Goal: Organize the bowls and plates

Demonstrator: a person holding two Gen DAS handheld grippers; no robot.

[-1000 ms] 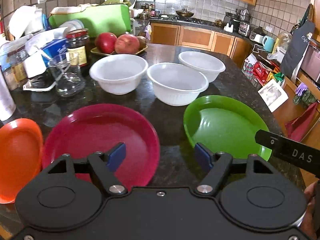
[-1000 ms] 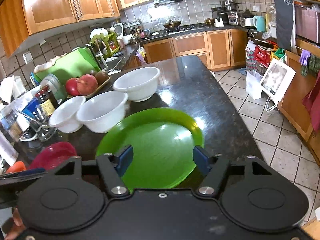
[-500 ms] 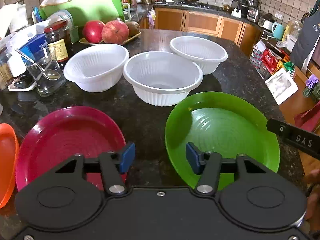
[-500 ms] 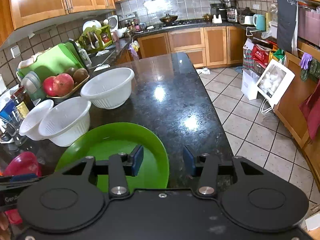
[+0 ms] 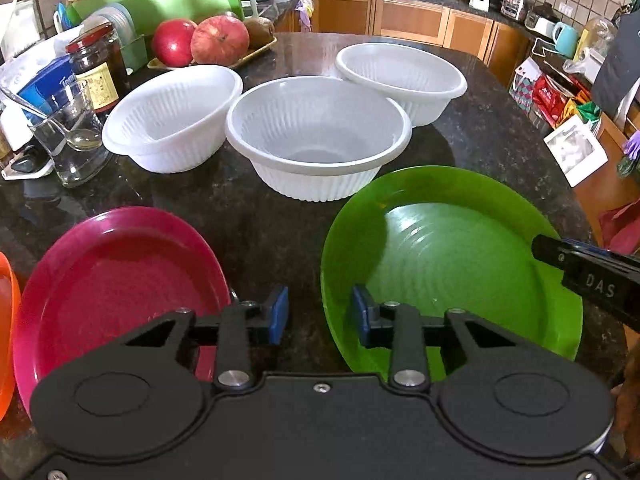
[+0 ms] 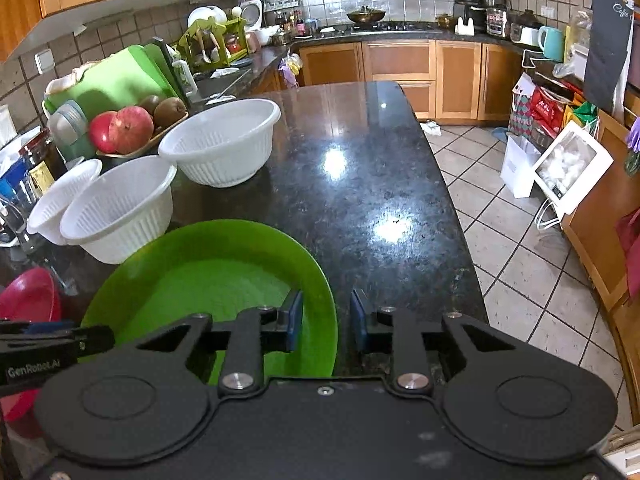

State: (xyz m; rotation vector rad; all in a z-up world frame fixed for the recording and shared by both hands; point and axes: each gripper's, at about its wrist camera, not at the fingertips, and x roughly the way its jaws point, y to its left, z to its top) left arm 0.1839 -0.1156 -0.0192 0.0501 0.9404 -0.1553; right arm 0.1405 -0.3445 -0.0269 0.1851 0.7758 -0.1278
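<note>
A green plate (image 5: 452, 256) lies on the dark granite counter, also in the right wrist view (image 6: 208, 280). A red plate (image 5: 116, 284) lies to its left and an orange plate (image 5: 6, 312) shows at the left edge. Three white ribbed bowls stand behind: left (image 5: 172, 120), middle (image 5: 320, 136), right (image 5: 404, 80). My left gripper (image 5: 319, 314) is open, its jaws astride the green plate's left rim. My right gripper (image 6: 326, 326) is open, its jaws astride the plate's right rim. Neither touches it that I can tell.
A glass with a spoon (image 5: 74, 144), a jar (image 5: 96, 68) and a fruit tray with apples (image 5: 208, 44) crowd the counter's left back. A green cutting board (image 6: 116, 80) leans behind. The counter's right edge (image 6: 452, 200) drops to a tiled floor.
Both grippers moved in on the green plate and narrowed their jaws. The left gripper shifted right toward the plate's left rim; the right gripper shifted right onto its right rim.
</note>
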